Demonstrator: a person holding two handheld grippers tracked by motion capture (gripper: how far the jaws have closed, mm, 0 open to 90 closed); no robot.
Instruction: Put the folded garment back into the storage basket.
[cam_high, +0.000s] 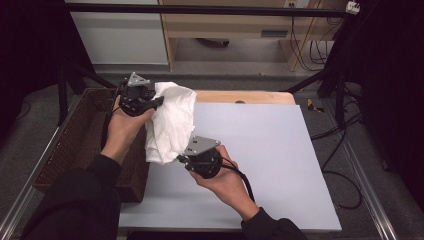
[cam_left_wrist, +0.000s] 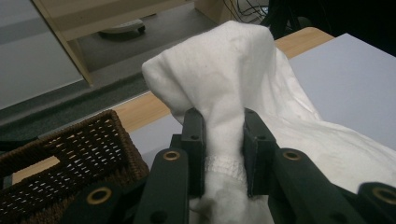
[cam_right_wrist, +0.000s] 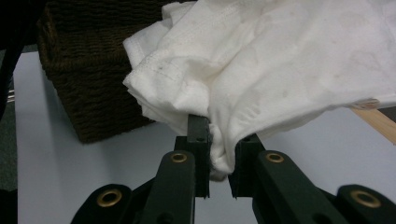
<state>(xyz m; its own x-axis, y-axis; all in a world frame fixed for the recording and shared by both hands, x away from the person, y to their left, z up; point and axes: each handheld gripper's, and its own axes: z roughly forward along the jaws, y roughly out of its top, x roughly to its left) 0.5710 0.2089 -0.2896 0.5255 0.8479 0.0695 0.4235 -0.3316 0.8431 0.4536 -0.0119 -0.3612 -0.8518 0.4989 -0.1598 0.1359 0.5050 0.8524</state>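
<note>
A crumpled white garment (cam_high: 172, 120) hangs above the left side of the white board (cam_high: 270, 150), stretched between both grippers. My left gripper (cam_high: 159, 102), at the garment's upper end beside the basket, is shut on a hemmed fold of the white garment (cam_left_wrist: 224, 116). My right gripper (cam_high: 181, 159) is lower and nearer to me, shut on a bunched lower edge of the white garment (cam_right_wrist: 261, 70). A stitched hem runs along the cloth just above the right gripper's jaws.
A dark wicker basket (cam_high: 75, 145) stands at the left edge of the board; its wall (cam_right_wrist: 93, 88) is close behind the hanging cloth. A wooden tabletop strip (cam_high: 240, 97) lies at the far edge. Cables and stand legs are on the floor at the right.
</note>
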